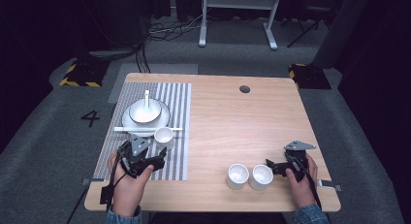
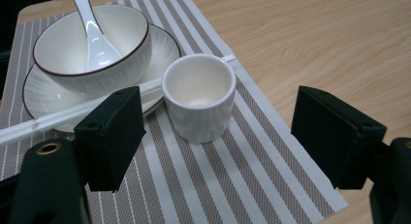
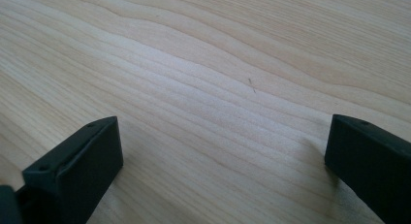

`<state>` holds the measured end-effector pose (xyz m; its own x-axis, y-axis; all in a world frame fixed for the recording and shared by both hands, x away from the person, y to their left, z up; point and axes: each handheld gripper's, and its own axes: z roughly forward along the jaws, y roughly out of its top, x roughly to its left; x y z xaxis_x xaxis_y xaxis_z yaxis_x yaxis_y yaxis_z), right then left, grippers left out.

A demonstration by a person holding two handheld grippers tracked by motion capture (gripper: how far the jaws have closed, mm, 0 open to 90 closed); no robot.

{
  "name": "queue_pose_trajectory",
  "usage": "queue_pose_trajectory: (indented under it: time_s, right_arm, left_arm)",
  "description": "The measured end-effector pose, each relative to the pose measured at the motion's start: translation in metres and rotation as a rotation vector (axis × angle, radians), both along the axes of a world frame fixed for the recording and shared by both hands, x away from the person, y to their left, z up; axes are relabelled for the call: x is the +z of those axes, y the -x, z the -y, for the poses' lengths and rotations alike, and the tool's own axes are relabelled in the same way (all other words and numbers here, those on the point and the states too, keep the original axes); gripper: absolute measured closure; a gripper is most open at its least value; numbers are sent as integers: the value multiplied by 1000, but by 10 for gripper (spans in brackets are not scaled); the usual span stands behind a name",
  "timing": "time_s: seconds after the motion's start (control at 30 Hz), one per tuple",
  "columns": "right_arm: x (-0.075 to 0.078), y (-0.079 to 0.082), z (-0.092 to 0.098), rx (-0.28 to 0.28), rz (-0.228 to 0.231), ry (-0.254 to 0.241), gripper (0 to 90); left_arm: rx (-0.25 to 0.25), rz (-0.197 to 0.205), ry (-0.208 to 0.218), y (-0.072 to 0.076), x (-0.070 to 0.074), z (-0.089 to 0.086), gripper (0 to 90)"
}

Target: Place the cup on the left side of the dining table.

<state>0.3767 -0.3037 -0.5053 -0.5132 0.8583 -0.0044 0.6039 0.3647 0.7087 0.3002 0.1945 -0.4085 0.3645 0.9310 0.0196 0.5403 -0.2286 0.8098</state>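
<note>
White cup [image 2: 198, 95] on striped placemat [image 2: 232, 170] before spread-jawed left gripper [image 2: 218, 141], right gripper [image 3: 223, 161] spread over bare table [image 3: 203, 64], two cups [image 1: 249, 176] nearby.

In the high view you see the counter [image 1: 242, 132] evenly lit from above, while the surrounding floor and room fall off into deep shadow. That picture is soft and slightly grainy; fine detail is lost. In the left gripper view you get a sharp picture, with bright glare on the spoon [image 2: 94, 37] and the bowl [image 2: 92, 44], and a soft shadow beside the cup [image 2: 198, 95]. In the right gripper view the wood grain is crisp, with a pale sheen at centre.
</note>
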Motion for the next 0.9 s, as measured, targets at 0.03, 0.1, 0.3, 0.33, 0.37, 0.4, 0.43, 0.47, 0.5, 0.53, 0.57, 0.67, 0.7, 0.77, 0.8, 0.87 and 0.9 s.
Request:
queue_pose_trajectory:
  time_s: [0.03,0.1,0.3,0.33,0.37,0.4,0.43,0.47,0.5,0.53,0.57,0.67,0.7,0.77,0.8,0.87,0.9]
  right_arm:
    - [0,0,0,0,0,0,1]
    - [0,0,0,0,0,-1,1]
    - [0,0,0,0,0,0,1]
    - [0,0,0,0,0,0,1]
    - [0,0,0,0,0,0,1]
    - [0,0,0,0,1,0,1]
    - [0,0,0,0,1,0,1]
    - [0,0,0,0,0,0,1]
    - [0,0,0,1,0,0,1]
    - [0,0,0,1,0,0,1]
    - [0,0,0,0,0,0,1]
    - [0,0,0,0,0,0,1]
    - [0,0,0,0,0,0,1]
    - [0,0,0,1,0,0,1]
    - [0,0,0,0,0,0,1]
    - [0,0,0,1,0,0,1]
    - [0,0,0,1,0,0,1]
  left_arm:
    - [0,0,0,0,0,0,197]
    - [8,1,-5,6,1,-4,197]
    - [24,19,16,22,0,-14,211]
    - [30,40,38,25,-1,-16,211]
    - [28,59,59,29,-4,-21,220]
    - [28,59,59,29,-4,-21,219]
    - [22,61,64,30,-6,-23,219]
    - [12,56,62,32,-8,-25,219]
    - [-1,43,40,33,-14,-27,219]
    - [-1,43,40,33,-14,-27,219]
    - [-7,32,31,34,-17,-29,219]
    - [-19,14,43,36,-24,-33,227]
    - [-24,8,45,38,-26,-34,227]
    - [-33,-13,50,41,-32,-38,230]
    - [-35,-21,48,42,-35,-39,230]
    - [-36,-34,33,43,-39,-41,230]
    - [-36,-39,28,43,-40,-42,230]
